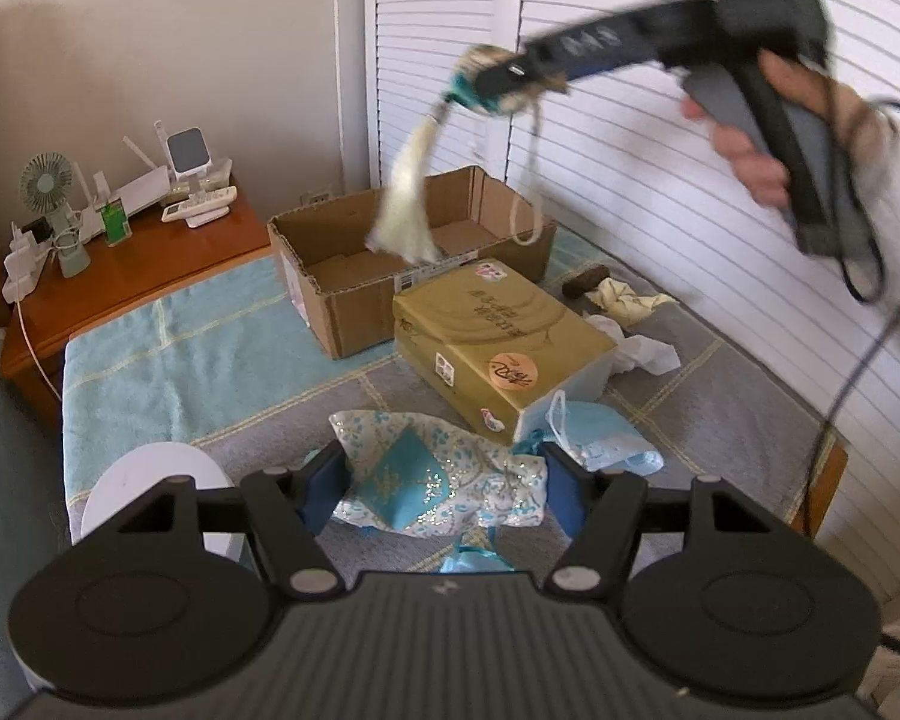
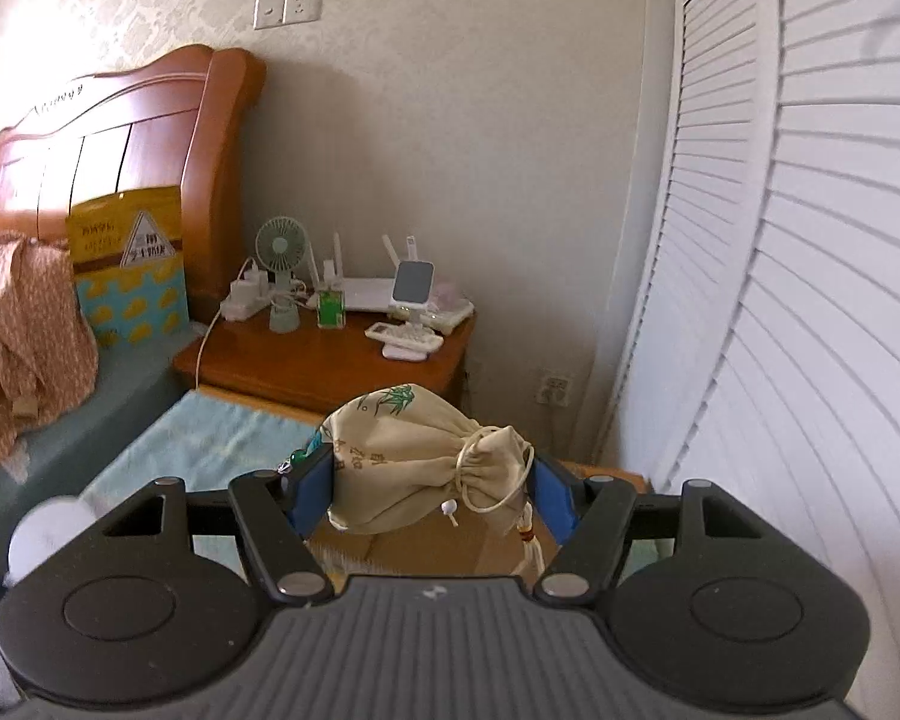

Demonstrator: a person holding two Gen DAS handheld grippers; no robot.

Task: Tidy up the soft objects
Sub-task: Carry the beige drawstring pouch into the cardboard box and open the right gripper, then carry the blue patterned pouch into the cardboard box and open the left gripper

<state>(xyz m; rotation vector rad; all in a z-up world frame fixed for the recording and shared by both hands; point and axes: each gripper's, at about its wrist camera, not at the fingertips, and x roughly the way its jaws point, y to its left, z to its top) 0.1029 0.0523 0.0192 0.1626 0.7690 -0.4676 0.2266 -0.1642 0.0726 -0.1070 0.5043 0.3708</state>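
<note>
Left gripper (image 1: 441, 489) clamps floral cloth (image 1: 444, 480); raised right gripper (image 2: 432, 489) grips drawstring pouch (image 2: 420, 462).

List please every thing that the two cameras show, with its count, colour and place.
cardboard box: one, brown, open, far end of mat
tissue pack: one, gold, beside box
patterned pouch: one, blue-white, between left gripper's fingers
face mask: one, light blue, near tissue pack
drawstring pouch: one, beige, in right gripper
tassel: one, cream, hanging above box
desk fan: one, green, on nightstand
nightstand: one, orange wood, by bed
left gripper: black
right gripper: black
hand: holding right gripper
</note>
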